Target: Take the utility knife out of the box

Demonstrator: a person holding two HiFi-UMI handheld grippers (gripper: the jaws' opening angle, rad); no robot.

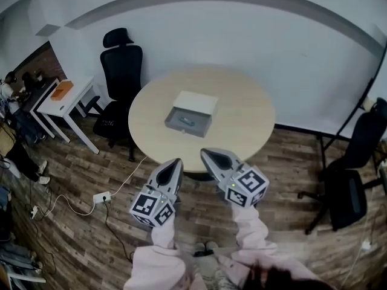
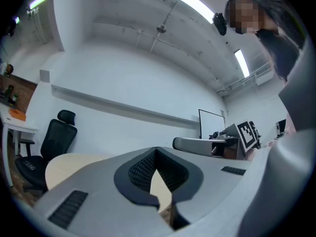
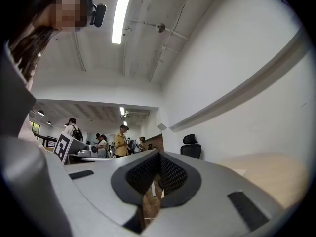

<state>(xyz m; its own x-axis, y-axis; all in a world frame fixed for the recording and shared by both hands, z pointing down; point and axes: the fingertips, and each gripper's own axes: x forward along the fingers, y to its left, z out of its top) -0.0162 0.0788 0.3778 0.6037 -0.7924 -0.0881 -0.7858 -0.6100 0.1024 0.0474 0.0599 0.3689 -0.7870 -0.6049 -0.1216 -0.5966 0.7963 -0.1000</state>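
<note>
One round pale wooden worktop [image 1: 242, 122]. On it, one white-and-grey drawer-style box [image 1: 195, 103], with one small blue-grey utility knife [image 1: 186, 121] inside.

Two grey handheld grippers: left gripper [image 1: 178, 161], right gripper [image 1: 204, 152]. Two fingers [image 2: 140, 171] apiece, one marker cube [image 1: 152, 209] on each.

Two pink sleeves [image 1: 162, 246].

Two black high-backed office chairs: far chair [image 1: 123, 71], right-hand chair [image 1: 363, 144].

One white side table [image 1: 75, 101], bearing one flat orange thing [image 1: 61, 90].

One white power strip [image 1: 101, 197] on the wood-plank floor [image 1: 72, 222].

Several people [image 3: 120, 143] far off in the right gripper view, too small to count.
</note>
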